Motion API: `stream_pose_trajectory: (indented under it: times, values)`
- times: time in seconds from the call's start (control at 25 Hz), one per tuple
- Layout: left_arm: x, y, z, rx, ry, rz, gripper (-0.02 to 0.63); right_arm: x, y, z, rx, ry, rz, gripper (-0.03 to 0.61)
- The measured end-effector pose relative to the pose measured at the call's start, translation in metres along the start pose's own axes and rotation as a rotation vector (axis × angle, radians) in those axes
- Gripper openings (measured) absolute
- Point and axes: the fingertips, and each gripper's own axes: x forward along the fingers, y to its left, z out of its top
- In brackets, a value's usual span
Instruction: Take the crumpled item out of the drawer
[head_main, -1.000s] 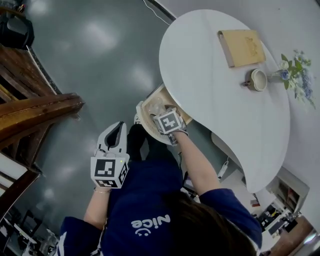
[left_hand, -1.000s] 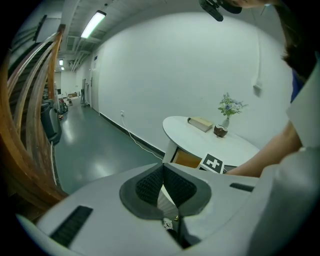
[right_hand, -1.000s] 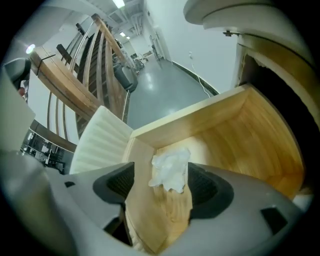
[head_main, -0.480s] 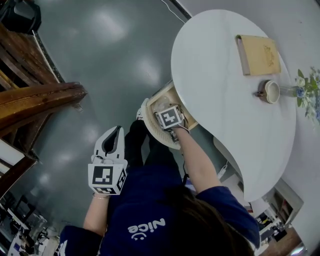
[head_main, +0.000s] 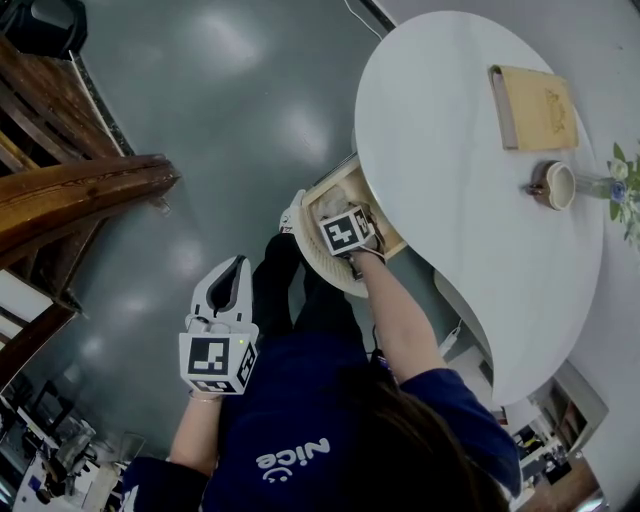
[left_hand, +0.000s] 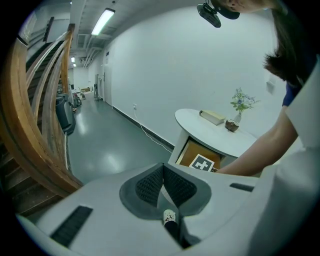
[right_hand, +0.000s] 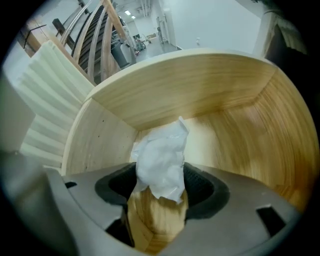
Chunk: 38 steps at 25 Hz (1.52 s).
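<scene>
Crumpled paper (right_hand: 162, 157) in drawer (right_hand: 200, 100), table (head_main: 450, 150) overhanging

bright, even indoor light fills all three views. a ceiling strip lamp (left_hand: 102, 21) glows in the left gripper view, and pale patches of glare lie on the glossy grey floor (head_main: 300, 130). the white tabletop (head_main: 450, 150) is evenly lit, shadows soft. both gripper views bulge and darken to black at the corners. inside the drawer (right_hand: 200, 95) the wood glows warm, and its right side smears into blur.
</scene>
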Motion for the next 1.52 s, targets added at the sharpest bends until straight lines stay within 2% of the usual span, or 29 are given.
stream_pose_trajectory:
  times: [0.44, 0.6, 1.24, 1.52]
  values:
    - [0.001, -0.006, 0.000, 0.016, 0.009, -0.017, 0.005, -0.003, -0.006, 0.000, -0.005, 0.006, -0.045, 0.190]
    - [0.001, -0.007, 0.005, 0.024, 0.003, -0.022, 0.005, -0.008, 0.000, 0.002, -0.015, 0.004, -0.047, 0.167]
    - [0.008, -0.033, 0.035, 0.066, -0.062, -0.095, 0.005, -0.067, 0.011, 0.001, -0.006, -0.071, -0.001, 0.149]
    - [0.007, -0.040, 0.047, 0.091, -0.089, -0.130, 0.005, -0.101, 0.022, 0.007, 0.005, -0.154, 0.011, 0.149]
